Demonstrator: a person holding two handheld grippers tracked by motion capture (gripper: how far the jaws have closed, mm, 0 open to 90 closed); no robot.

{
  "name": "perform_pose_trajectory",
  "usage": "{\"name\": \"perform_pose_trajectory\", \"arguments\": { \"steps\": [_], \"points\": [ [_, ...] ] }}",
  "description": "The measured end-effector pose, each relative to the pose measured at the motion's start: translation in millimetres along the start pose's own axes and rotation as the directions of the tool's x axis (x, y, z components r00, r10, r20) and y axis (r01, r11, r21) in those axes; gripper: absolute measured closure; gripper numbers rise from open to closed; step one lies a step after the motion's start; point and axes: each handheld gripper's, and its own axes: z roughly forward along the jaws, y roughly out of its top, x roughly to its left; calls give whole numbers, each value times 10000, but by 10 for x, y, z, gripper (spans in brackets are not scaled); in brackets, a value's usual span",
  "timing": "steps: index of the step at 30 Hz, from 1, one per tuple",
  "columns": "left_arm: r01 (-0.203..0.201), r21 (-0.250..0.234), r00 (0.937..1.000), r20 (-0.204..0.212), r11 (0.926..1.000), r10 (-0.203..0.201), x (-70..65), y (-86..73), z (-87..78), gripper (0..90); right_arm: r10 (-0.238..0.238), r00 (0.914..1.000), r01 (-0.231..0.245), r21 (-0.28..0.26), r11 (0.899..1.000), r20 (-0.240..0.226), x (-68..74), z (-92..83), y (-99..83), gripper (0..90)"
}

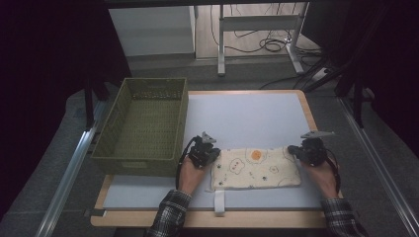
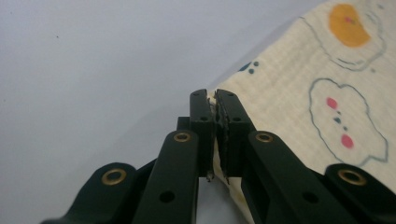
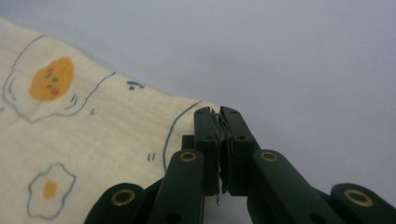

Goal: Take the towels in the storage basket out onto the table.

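1. Currently the cream folded cloth printed with fried-egg doodles (image 1: 256, 168) lies flat on the pale blue table mat (image 1: 247, 118), near the front edge, right of the olive woven plastic basket (image 1: 143, 126).
2. Left gripper (image 2: 214, 100) pinches the cloth's far left corner; its jaws are pressed together on the fabric.
3. Right gripper (image 3: 218, 114) likewise pinches the far right corner.
4. Risk: each bite looks shallow, at the very hem, so an uneven lift could pull a corner free.
5. Catching just the top layer could make the fold fall open.
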Motion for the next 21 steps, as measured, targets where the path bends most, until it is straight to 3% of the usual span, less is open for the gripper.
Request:
{"name": "perform_pose_trajectory", "arguments": {
  "steps": [5,7,9,11,15,17,21],
  "points": [
    [11,-112,9998,-180,9999,-13,2,-66,-61,842,-45,10000,44,195,9998,38,-59,204,155,854],
    [103,-363,9996,-275,9993,-113,28,-60,-78,752,-16,10000,17,203,9998,-29,-64,238,164,837],
    [24,-525,9998,-177,9986,-33,16,-38,-81,689,120,9999,-121,-42,9999,-108,-66,198,162,804],
    [-103,-515,9994,-344,9986,86,-1,-16,-67,641,191,9997,-194,-228,9996,-152,-70,129,159,766],
    [-52,-233,9976,-685,9997,36,19,-21,-6,633,245,9996,-250,-385,9989,-140,-65,-4,142,703],
    [-33,-67,9964,-846,10000,27,37,-42,37,621,196,9992,-207,-331,9992,-350,-33,-50,124,672],
    [208,-295,9976,-657,9993,-227,53,-84,85,583,-94,9963,79,-182,9998,-849,102,-95,71,630]
  ]
}}
